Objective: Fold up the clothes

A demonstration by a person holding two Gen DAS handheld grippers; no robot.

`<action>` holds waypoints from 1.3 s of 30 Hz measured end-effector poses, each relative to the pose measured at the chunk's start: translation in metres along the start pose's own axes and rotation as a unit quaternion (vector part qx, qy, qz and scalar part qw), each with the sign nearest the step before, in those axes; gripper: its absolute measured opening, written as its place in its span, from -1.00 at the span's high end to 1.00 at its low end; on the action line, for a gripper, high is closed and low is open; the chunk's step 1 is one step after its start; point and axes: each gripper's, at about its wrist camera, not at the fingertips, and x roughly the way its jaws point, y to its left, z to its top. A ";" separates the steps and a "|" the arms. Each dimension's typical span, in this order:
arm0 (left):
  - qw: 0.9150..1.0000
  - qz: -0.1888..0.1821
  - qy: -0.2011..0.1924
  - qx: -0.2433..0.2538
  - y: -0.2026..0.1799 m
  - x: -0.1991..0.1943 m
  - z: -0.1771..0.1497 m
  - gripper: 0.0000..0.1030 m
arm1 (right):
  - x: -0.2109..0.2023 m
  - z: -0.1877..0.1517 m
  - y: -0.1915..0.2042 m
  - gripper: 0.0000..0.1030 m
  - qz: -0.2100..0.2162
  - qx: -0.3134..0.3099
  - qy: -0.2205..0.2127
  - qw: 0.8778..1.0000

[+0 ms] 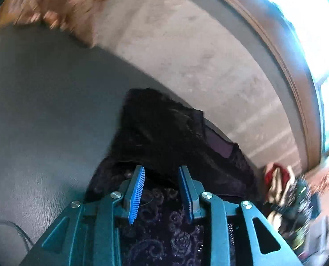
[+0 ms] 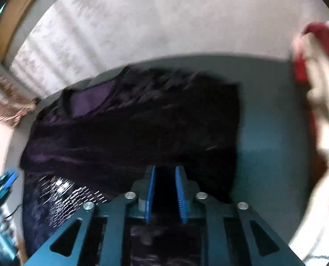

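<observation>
Velvet garment (image 2: 155, 119), dark purple with paisley embossing, lies folded on the grey leathery worktop (image 1: 42, 102). Left hand-held gripper (image 1: 161, 170) open above it; right hand-held gripper (image 2: 165, 170) slightly parted, holding nothing discernible.

The garment (image 2: 142, 119) lies spread on the bench (image 2: 268, 115), reaching to the bench's far edge, with the floor (image 2: 142, 22) beyond. The right claw (image 2: 164, 173) sits over the garment's near part, the left claw (image 1: 161, 173) likewise. A pile of clothes (image 2: 319, 88) sits right of the garment. In the right wrist view the left claw (image 2: 6, 181) shows at the left edge.
</observation>
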 end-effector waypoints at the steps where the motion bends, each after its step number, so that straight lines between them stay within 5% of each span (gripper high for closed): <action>1: 1.000 -0.004 0.000 0.011 -0.005 0.002 0.000 0.38 | -0.011 0.005 0.008 0.45 0.006 -0.018 -0.022 1.000; 6: 0.999 -0.012 0.005 0.039 -0.019 0.023 0.001 0.37 | -0.032 0.041 0.081 0.24 0.090 -0.123 -0.075 0.985; 12: 0.998 0.025 0.022 0.046 -0.006 0.042 -0.005 0.37 | 0.037 0.078 0.203 0.27 0.172 -0.237 -0.010 0.956; 14: 0.998 0.031 0.025 0.046 0.002 0.043 -0.008 0.36 | 0.064 0.077 0.228 0.28 0.154 -0.267 0.012 0.951; 15: 0.997 0.040 0.030 0.054 0.005 0.046 -0.011 0.37 | 0.075 0.076 0.237 0.40 0.137 -0.281 0.019 0.950; 16: 0.996 0.040 0.029 0.068 0.006 0.047 -0.014 0.38 | 0.087 0.075 0.245 1.00 0.119 -0.295 0.027 0.948; 18: 0.995 0.042 0.027 0.088 0.006 0.046 -0.017 0.41 | 0.109 0.074 0.262 1.00 0.084 -0.318 0.039 0.943; 22: 0.994 0.046 0.030 0.092 0.008 0.046 -0.017 0.43 | 0.125 0.101 0.235 0.99 0.059 -0.229 0.010 0.972; 27: 0.996 0.024 -0.004 0.080 0.003 0.025 -0.006 0.39 | 0.087 0.082 0.202 0.98 0.117 -0.226 -0.020 0.967; 31: 0.996 0.006 -0.032 0.081 -0.007 0.016 0.008 0.37 | 0.070 0.059 0.174 0.98 0.113 -0.239 -0.014 0.964; 34: 0.993 0.030 -0.011 0.116 -0.018 0.039 0.012 0.37 | 0.072 0.042 0.142 0.97 0.069 -0.225 -0.004 0.972; 36: 0.986 0.092 0.024 0.137 -0.013 0.063 0.008 0.39 | 0.074 0.030 0.121 0.97 0.040 -0.215 0.002 0.976; 37: 0.986 0.090 0.021 0.137 -0.007 0.065 0.004 0.40 | 0.075 0.025 0.110 1.00 0.029 -0.207 0.004 0.978; 39: 0.988 0.086 0.026 0.124 0.001 0.066 0.001 0.42 | 0.076 0.019 0.088 1.00 0.068 -0.151 -0.021 0.986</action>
